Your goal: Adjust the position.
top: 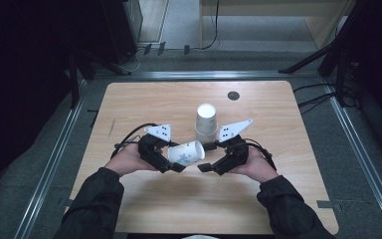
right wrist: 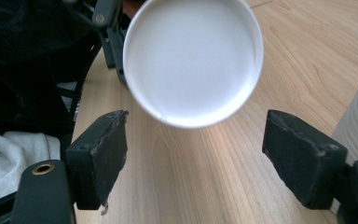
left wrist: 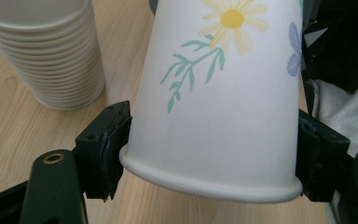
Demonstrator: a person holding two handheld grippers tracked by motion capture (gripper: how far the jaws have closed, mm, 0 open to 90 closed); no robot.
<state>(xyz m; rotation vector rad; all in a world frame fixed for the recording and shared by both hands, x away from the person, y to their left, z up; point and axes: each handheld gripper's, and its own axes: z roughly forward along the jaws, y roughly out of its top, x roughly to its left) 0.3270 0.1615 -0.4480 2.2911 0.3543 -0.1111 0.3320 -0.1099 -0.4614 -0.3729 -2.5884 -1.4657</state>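
Flowered paper cup (top: 186,153) is lying on its side in the air just above the bench (top: 129,104), clamped near its rim by the left gripper (top: 174,163), whose pads press on both sides of it. Its white bottom faces the right gripper (top: 206,157), which sits just beside it with jaws spread wide and nothing between them, not touching the cup. Daisy and a green sprig are printed on the side. Stack of plain white cups (top: 206,122) stands upright on the bench just behind both grippers, close to the right one.
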